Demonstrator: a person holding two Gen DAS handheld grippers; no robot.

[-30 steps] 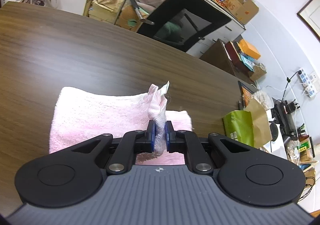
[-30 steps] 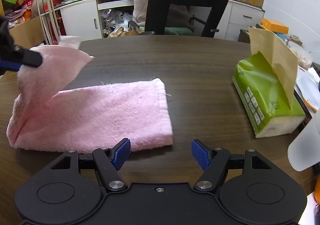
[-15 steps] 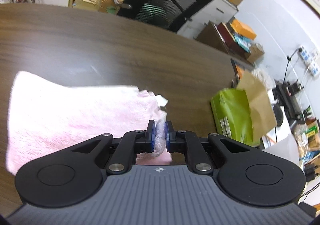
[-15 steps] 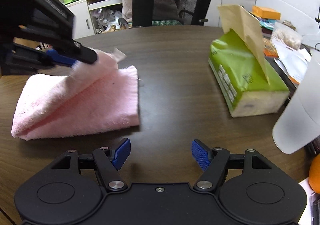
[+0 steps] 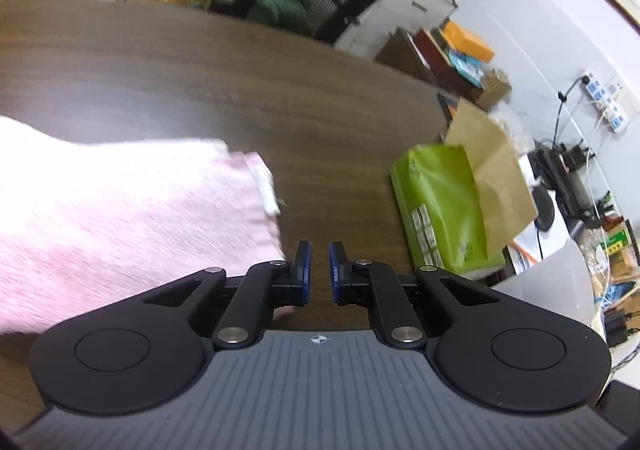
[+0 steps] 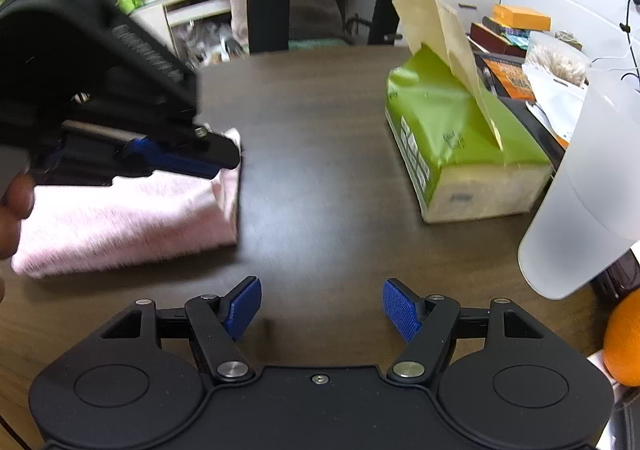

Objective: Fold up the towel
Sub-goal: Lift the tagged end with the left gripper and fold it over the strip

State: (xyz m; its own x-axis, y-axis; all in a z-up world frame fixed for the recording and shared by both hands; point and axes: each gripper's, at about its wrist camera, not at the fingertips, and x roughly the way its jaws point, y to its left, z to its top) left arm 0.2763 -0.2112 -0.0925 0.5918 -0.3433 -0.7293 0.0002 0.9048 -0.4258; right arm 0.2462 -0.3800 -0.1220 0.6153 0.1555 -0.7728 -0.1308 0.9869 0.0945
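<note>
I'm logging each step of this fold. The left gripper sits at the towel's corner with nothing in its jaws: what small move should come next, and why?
Probably lift the left gripper up and away from the pink towel. Its jaws stand slightly apart with only bare table between them, and the towel lies doubled over, its edges roughly stacked. The right gripper is open, over bare wood.

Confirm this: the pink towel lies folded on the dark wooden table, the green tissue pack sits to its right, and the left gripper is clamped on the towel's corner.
Not quite. The left gripper is not clamped on the pink towel: the left wrist view shows a small gap between its blue pads with only the dark wooden table visible through it. The rest holds: towel folded, green tissue pack to its right.
</note>
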